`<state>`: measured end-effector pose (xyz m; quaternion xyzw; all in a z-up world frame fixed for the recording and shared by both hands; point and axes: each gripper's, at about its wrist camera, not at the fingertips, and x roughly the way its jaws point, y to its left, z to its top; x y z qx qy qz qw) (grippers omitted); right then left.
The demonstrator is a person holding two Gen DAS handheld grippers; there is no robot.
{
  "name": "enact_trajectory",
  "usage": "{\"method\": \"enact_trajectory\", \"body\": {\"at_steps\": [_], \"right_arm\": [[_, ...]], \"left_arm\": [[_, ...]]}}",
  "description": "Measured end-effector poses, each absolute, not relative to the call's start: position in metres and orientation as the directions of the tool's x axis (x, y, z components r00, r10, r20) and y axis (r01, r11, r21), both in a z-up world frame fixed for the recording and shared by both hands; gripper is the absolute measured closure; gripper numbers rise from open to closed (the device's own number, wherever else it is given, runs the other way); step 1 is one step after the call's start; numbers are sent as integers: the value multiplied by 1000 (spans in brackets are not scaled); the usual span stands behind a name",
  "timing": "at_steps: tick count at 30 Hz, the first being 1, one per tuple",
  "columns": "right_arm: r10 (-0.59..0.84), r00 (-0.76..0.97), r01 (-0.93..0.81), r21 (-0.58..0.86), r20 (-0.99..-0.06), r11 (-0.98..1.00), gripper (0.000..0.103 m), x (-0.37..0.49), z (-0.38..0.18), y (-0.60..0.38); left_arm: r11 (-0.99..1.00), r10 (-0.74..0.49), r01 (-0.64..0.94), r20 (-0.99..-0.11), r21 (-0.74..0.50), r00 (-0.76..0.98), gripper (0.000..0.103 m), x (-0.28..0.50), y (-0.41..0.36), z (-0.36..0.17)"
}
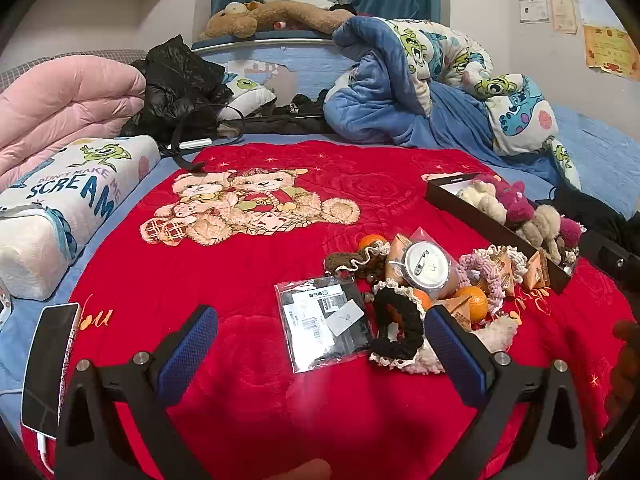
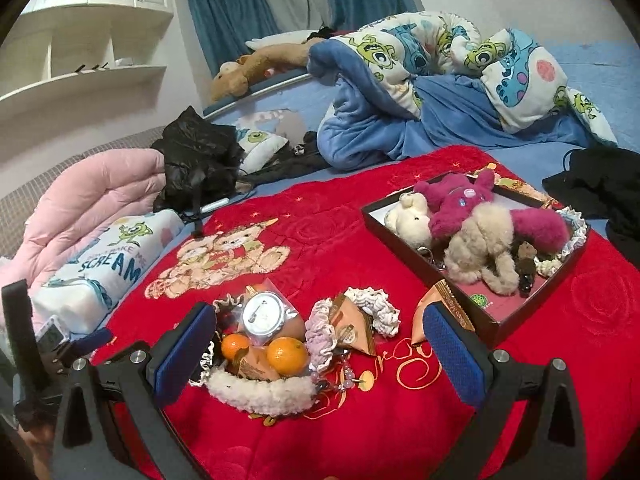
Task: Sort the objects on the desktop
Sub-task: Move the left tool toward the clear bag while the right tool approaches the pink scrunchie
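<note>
Setting: a bed covered by a red blanket (image 1: pixel 248 360) printed with two teddy bears; rumpled blue and cartoon-print bedding lies behind it.
Left gripper (image 1: pixel 320 344): jaws spread wide, nothing between the blue pads; it hovers tilted down over the red blanket.
Right gripper (image 2: pixel 320 344): jaws also spread wide and holding nothing; it hovers tilted down over the pile of small items.
Clear packet (image 1: pixel 326 322): a flat plastic bag with black contents and white labels, lying on the blanket between the left gripper's fingers in its view.
Black scrunchie (image 1: pixel 400 328): lace-edged, just beside the packet, at the near edge of the pile.
Pile: two oranges (image 2: pixel 287 354), a round silver badge (image 2: pixel 264 314) in a clear bag, a pink-and-white frilly scrunchie (image 2: pixel 320 332), tan triangular snack packs (image 2: pixel 352 328) and a fluffy white band (image 2: pixel 260 392), all touching or overlapping.
Black box (image 2: pixel 496 328): open, shallow, on the right part of the blanket beside the pile; it holds cream and magenta plush toys (image 2: pixel 476 224).
Phone (image 1: pixel 50 364): at the blanket's left edge, with a white cable plugged in.
</note>
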<state>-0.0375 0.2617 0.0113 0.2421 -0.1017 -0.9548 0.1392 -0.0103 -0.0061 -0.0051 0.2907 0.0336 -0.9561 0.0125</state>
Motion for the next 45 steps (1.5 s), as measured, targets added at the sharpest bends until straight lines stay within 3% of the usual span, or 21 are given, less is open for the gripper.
{"method": "enact_trajectory", "body": {"at_steps": [11, 29, 36, 45], "right_arm": [[-309, -851, 213, 259, -424, -942, 0, -37, 10, 256], [-413, -807, 311, 290, -424, -905, 0, -40, 10, 248], [-422, -797, 313, 301, -433, -901, 15, -43, 9, 254], [-408, -764, 292, 295, -500, -910, 18, -53, 0, 256]], "left_arm": [[-998, -13, 47, -561, -46, -828, 0, -10, -6, -6], [-999, -13, 41, -581, -35, -814, 0, -15, -4, -11], [-998, 7, 36, -606, -59, -795, 0, -22, -2, -18], [-999, 14, 17, -629, -43, -777, 0, -34, 9, -27]]}}
